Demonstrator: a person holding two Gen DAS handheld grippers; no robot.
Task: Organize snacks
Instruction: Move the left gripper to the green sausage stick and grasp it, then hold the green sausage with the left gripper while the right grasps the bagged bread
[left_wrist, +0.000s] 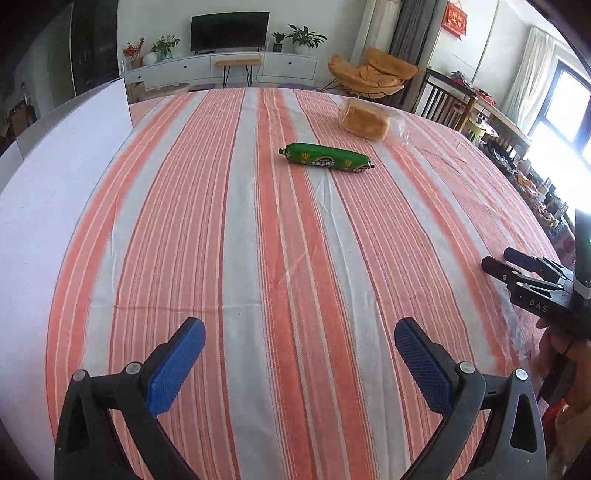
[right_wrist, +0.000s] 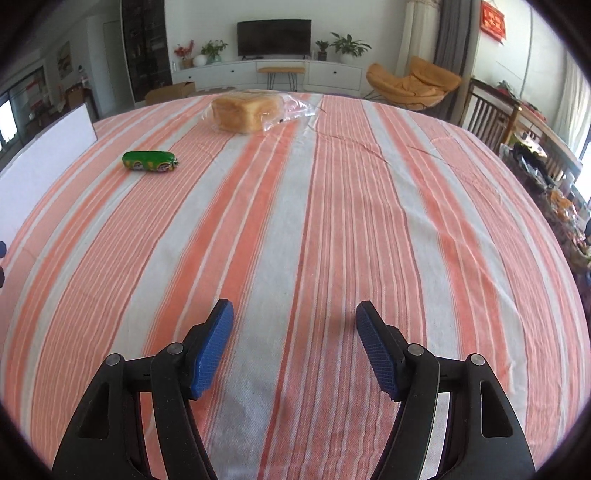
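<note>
A: We look across the striped table (left_wrist: 258, 258). The bagged bread loaf (left_wrist: 365, 119) lies at the upper right of the left wrist view; in the right wrist view it sits at top centre, straight ahead of our right claw (right_wrist: 295, 343).

B: And the green sausage stick (left_wrist: 327, 158)?

A: Just above centre in the left view, ahead and slightly right of our left claw (left_wrist: 299, 363), its long axis running crosswise and dipping to the right. From the right claw it sits off at the upper left, just near the white board (right_wrist: 40, 162).

B: So which claw takes which?

A: We judge the left claw better placed for the sausage, the right for the bread. Both claws stand apart, nothing between the blue pads (left_wrist: 177, 365), and well short of either snack.
</note>
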